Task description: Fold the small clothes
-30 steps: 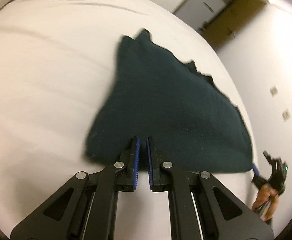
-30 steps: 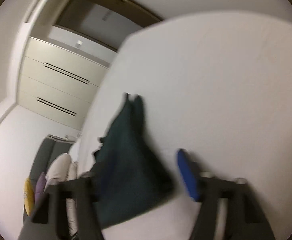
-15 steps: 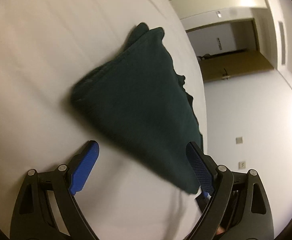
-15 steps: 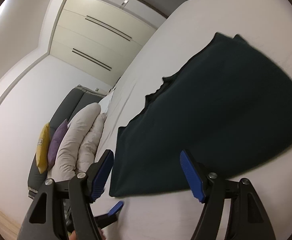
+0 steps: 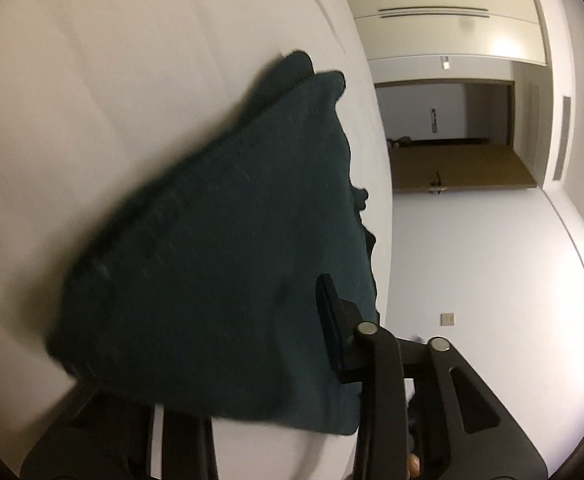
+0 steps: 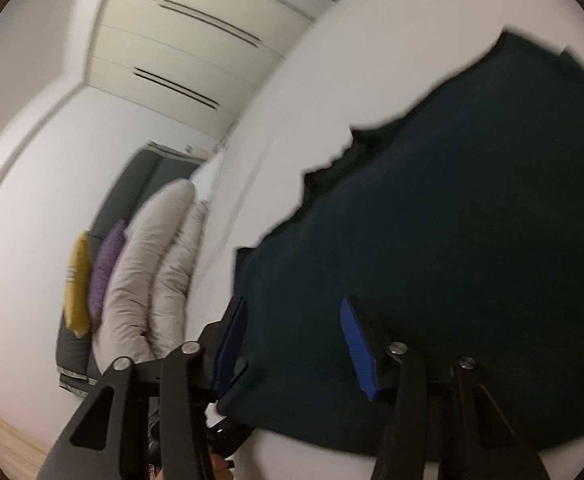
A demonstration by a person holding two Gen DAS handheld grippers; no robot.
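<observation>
A dark green folded cloth (image 5: 219, 240) lies on the white bed (image 5: 111, 80). My left gripper (image 5: 267, 316) is at its near edge with its jaws closing. The cloth drapes over the left finger and hides it, while the right finger (image 5: 330, 320) rests against the fabric, so whether the pads press on it does not show. In the right wrist view the same cloth (image 6: 452, 220) fills the right half. My right gripper (image 6: 292, 302) straddles its near corner with the jaws closing. Fabric lies between the blue pads (image 6: 358, 344), and a wide gap remains.
Pale pillows (image 6: 151, 272) and purple and yellow cushions (image 6: 103, 264) lean on a grey sofa (image 6: 131, 184) left of the bed. White wardrobe doors (image 6: 195, 48) stand behind. A doorway with a brown door (image 5: 460, 168) lies beyond the bed's far side.
The left gripper rolled and sank onto the cloth's near edge, and its jaws opened wide then narrowed over the fabric. The right gripper swung in to the cloth's corner, and its jaws narrowed.
</observation>
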